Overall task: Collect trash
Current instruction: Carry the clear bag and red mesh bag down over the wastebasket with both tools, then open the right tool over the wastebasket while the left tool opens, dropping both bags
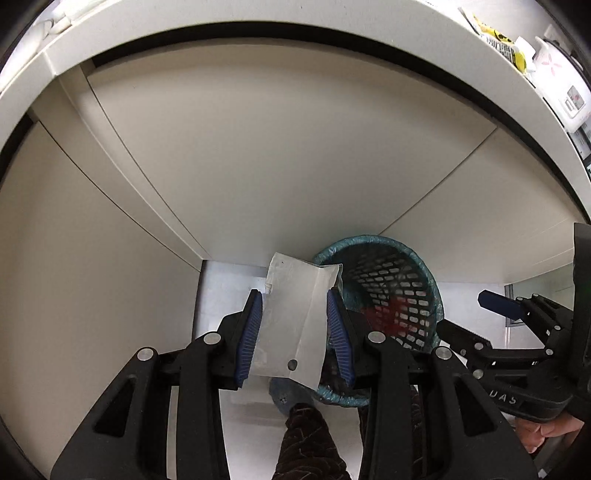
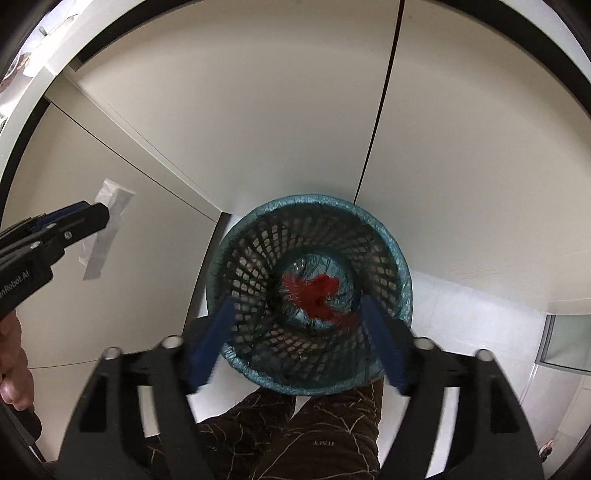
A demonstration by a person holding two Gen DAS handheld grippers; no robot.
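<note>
- White paper wrapper (image 1: 291, 321), flat and creased, small round hole near its lower end; clamped between the blue pads (image 1: 251, 332) of the left gripper (image 1: 294, 332), held in the air beside the bin's rim, not over the opening.
- From the right wrist view the same wrapper (image 2: 107, 229) hangs from the left gripper (image 2: 92, 218), well left of the bin.
- Wastebasket (image 2: 310, 295): black mesh, lined with a teal bag folded over the rim, standing on the pale floor (image 2: 461, 306) against the cabinet.
- Red scrap (image 2: 314, 291) lies at the bottom of the bin.
- Right gripper (image 2: 303, 339) released, fingers spread wide, empty, poised above the bin's mouth; pads blurred.
- Cream cabinet doors (image 1: 277, 147) behind the bin; surface (image 1: 258, 11) edge above them.
- Yellow packet (image 1: 506, 44) and white items at the surface's far right.
- Person's dark patterned trousers (image 2: 295, 435) below.
</note>
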